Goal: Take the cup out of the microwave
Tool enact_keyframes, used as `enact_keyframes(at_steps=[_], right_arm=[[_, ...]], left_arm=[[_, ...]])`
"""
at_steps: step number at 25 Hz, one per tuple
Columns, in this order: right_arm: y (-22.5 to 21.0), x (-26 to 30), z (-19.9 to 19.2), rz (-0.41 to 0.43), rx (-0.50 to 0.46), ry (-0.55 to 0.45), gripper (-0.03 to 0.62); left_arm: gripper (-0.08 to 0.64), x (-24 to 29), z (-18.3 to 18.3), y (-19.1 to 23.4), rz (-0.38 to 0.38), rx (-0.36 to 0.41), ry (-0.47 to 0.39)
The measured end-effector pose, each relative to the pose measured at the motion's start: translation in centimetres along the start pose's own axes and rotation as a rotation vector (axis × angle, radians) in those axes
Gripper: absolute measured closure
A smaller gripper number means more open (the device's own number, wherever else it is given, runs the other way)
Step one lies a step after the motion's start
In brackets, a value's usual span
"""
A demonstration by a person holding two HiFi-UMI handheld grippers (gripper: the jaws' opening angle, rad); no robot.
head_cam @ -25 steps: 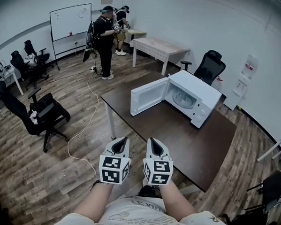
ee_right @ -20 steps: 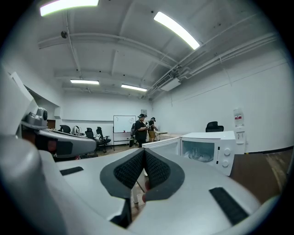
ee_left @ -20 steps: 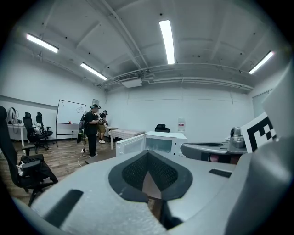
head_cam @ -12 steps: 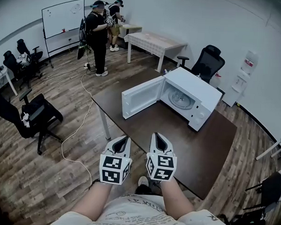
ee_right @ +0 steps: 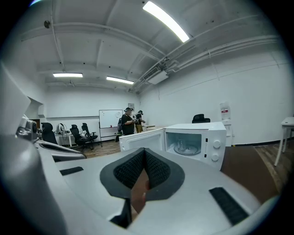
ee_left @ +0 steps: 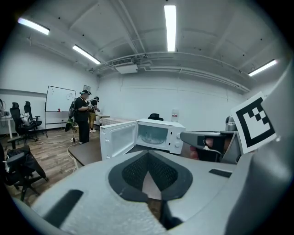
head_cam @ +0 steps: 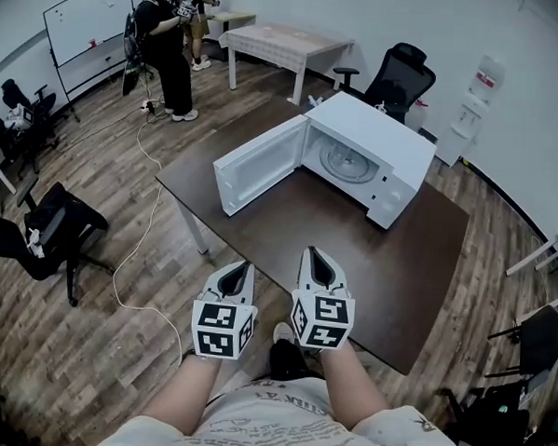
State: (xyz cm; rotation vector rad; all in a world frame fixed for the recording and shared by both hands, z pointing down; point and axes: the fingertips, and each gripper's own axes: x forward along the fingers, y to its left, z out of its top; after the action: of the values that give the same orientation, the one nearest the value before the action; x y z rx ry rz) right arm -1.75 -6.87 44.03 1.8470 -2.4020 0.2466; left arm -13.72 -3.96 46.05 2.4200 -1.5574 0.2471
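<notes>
A white microwave stands on a dark brown table, its door swung open to the left. On the glass turntable inside I make out a small clear cup; in the head view it is too faint to tell. My left gripper and right gripper are side by side at the table's near edge, well short of the microwave and pointing toward it. Both are shut with nothing between the pads. The right gripper faces the open cavity.
Two people stand at the back left by a whiteboard. A cable trails over the wooden floor left of the table. Black office chairs sit at the left and behind the microwave. A cloth-covered table stands farther back.
I have come closer to the table: the microwave looks larger and nearer. Both grippers moved forward toward the table's edge together and stayed shut.
</notes>
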Motion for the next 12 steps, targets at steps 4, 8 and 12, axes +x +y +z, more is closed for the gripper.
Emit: enact_keyframes(at_steps=[4,8,12], right_arm=[[-3.1,2.8,-0.2,-0.029,0.005,0.028,0.583],[-6.1,5.8,0.4,-0.043,0.01,0.047,0.581],[-9.3,8.8,0.7,-0.056,0.021,0.063,0.581]], left_arm=[[0.546,4.3,0.5,-0.3,-0.023,-0.008,0.021],[0.546,8.6,1.3,-0.5,-0.033,-0.016,0.045],[0.546,12.6,2.7,-1.2,-0.039,-0.006,0.056]])
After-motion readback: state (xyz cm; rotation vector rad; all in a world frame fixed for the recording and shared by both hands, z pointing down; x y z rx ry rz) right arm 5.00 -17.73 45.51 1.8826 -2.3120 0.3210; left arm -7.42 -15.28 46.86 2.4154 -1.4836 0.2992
